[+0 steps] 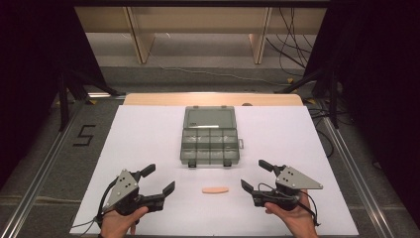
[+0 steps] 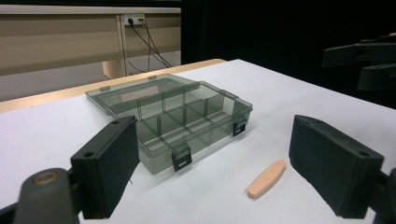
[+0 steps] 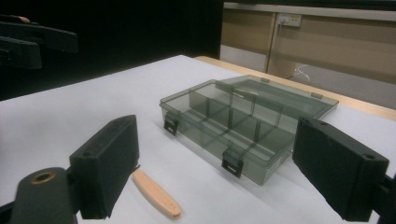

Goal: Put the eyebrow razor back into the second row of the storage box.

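Lying flat on the white table covering (image 1: 148,134), a slim peach-coloured stick with rounded ends (image 1: 215,190) sits near the front edge, its long axis running left to right, bare surface on every side. Behind it, apart, stands a smoky transparent plastic compartment box (image 1: 210,144), lid folded back, latches facing the person. The left gripper (image 1: 159,181) and right gripper (image 1: 252,176) flank the stick, jaws spread wide and holding nothing.
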Tool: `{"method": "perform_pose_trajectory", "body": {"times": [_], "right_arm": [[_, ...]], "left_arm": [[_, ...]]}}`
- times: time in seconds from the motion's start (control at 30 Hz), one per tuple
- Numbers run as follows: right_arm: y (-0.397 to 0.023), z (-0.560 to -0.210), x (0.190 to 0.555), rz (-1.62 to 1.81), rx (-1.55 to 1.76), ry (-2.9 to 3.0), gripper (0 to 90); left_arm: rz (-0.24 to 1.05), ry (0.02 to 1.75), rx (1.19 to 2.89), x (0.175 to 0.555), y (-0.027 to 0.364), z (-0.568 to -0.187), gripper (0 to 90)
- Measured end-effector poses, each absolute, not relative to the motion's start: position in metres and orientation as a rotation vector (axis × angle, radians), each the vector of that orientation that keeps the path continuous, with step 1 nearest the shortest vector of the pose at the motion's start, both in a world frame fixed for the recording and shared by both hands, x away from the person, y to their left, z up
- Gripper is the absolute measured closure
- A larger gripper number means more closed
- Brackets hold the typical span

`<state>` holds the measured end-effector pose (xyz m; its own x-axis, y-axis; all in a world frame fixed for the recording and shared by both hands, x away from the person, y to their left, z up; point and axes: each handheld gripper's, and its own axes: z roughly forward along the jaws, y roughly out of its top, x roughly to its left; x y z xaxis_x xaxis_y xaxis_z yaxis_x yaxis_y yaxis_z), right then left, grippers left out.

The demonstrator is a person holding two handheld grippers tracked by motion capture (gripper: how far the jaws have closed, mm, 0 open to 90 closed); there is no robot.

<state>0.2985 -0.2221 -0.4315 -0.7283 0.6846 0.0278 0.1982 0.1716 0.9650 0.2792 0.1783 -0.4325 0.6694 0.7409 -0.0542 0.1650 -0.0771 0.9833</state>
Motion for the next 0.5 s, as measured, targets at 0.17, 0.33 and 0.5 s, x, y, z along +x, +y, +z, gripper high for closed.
{"method": "perform_pose_trajectory", "body": {"times": [0.17,0.33,0.5], "right_arm": [[-0.2221,-0.4315,0.2987,1.574,0.828,2.044,15.8],[-0.2217,-0.4314,0.2991,1.567,0.824,2.051,15.8],[-0.2210,-0.4319,0.3009,1.564,0.805,2.050,15.8]], "left_arm": [[0.564,0.772,1.617,0.2781,0.1784,-0.4321,15.7],[0.564,0.771,1.618,0.2782,0.1785,-0.4322,15.7],[0.566,0.768,1.620,0.2784,0.1786,-0.4322,15.7]]}}
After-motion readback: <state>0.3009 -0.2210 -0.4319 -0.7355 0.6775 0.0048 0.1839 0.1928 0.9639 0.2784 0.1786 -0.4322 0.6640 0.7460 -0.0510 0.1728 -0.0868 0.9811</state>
